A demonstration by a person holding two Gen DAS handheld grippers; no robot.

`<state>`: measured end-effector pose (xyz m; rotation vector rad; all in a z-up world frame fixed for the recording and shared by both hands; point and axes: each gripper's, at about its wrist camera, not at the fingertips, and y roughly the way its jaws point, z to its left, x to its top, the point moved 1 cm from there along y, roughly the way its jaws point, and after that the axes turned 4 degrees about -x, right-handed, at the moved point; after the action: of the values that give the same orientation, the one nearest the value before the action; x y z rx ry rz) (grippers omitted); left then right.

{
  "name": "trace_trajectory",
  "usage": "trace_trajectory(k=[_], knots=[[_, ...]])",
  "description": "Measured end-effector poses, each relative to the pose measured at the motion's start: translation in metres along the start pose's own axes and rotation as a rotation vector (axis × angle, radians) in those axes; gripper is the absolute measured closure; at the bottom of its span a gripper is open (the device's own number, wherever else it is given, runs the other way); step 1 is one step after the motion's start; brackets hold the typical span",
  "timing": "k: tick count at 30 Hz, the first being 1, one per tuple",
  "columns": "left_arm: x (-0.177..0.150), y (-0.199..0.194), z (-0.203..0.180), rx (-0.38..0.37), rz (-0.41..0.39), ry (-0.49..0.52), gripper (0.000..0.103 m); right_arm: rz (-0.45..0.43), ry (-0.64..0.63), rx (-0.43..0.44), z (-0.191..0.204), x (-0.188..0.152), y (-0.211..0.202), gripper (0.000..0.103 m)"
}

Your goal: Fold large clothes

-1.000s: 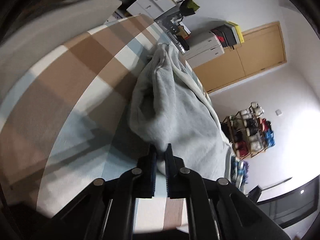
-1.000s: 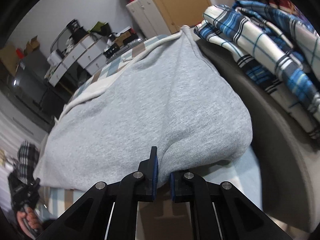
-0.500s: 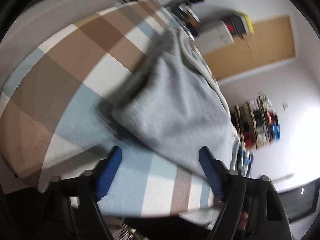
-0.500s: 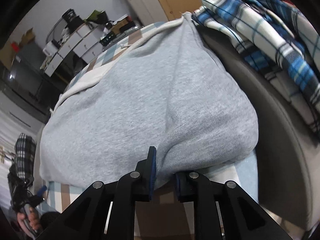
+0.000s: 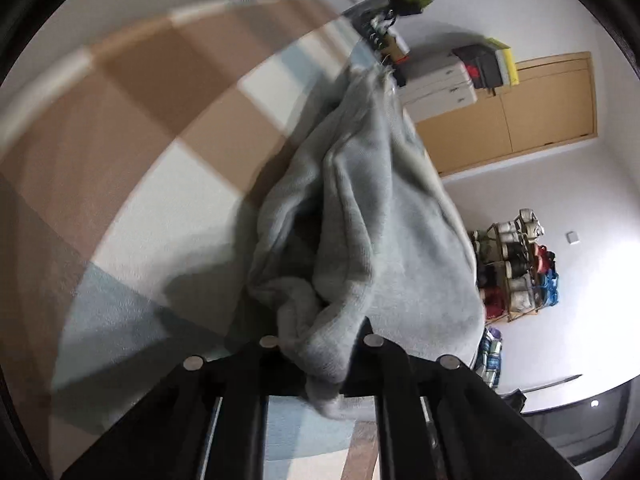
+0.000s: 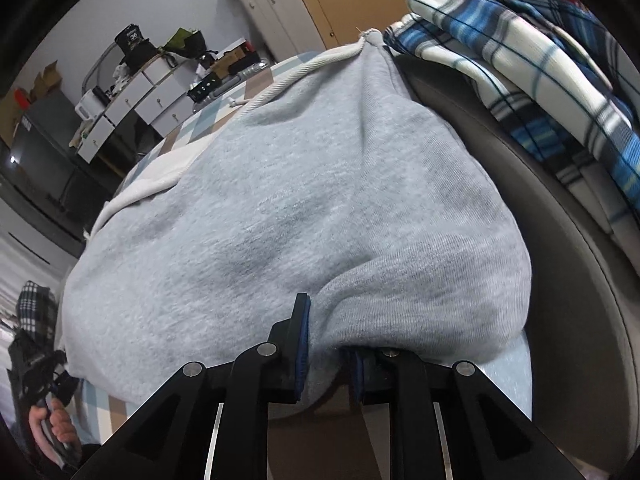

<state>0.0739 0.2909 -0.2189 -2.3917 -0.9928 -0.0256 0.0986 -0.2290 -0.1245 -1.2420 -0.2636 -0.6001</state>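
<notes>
Left wrist view: the left gripper is clamped on a bunched corner of the grey garment, fabric spilling out between and under the jaws. Its jaws have just been closing, and the cloth now sits pinched between them. The garment lies on the checked cover of what looks like a bed, stretching from the near edge toward the far edge, with a loose fold open on its left side. The gripper points forward and moderately downward, along the garment's length. For a clean fold, the judgement is that this pinch takes in several layers at once; it should be held firm and lifted together with the other corner, so that the edge travels straight instead of twisting.

Right wrist view: the right gripper is closed on the garment's near edge, a thick roll of cloth pressed between the blue pads. It tilts more steeply downward. The garment is spread wide here, its white cord running near the far edge. A plaid blanket lies heaped on the right, close to the garment's side; the fold should probably steer clear of it. A hand holding the other gripper shows at the lower left.
</notes>
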Motion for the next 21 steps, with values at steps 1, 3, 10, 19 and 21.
trace_trajectory(k=[1, 3, 10, 19, 21], knots=[[-0.005, -0.006, 0.001, 0.004, -0.017, 0.013, 0.098, -0.004, -0.009, -0.007, 0.001, 0.000, 0.000, 0.087], [-0.011, -0.017, -0.005, 0.033, -0.054, 0.046, 0.098, -0.003, -0.051, -0.021, 0.007, 0.001, 0.003, 0.090], [-0.024, -0.051, -0.004, 0.065, -0.109, 0.063, 0.099, -0.005, -0.186, 0.009, 0.049, 0.005, 0.014, 0.093], [-0.023, -0.081, 0.005, 0.088, -0.154, 0.055, 0.099, 0.028, -0.271, 0.127, 0.074, -0.014, 0.013, 0.093], [-0.025, -0.085, 0.007, 0.083, -0.150, 0.049, 0.099, 0.041, -0.246, 0.130, 0.063, -0.020, 0.004, 0.094]])
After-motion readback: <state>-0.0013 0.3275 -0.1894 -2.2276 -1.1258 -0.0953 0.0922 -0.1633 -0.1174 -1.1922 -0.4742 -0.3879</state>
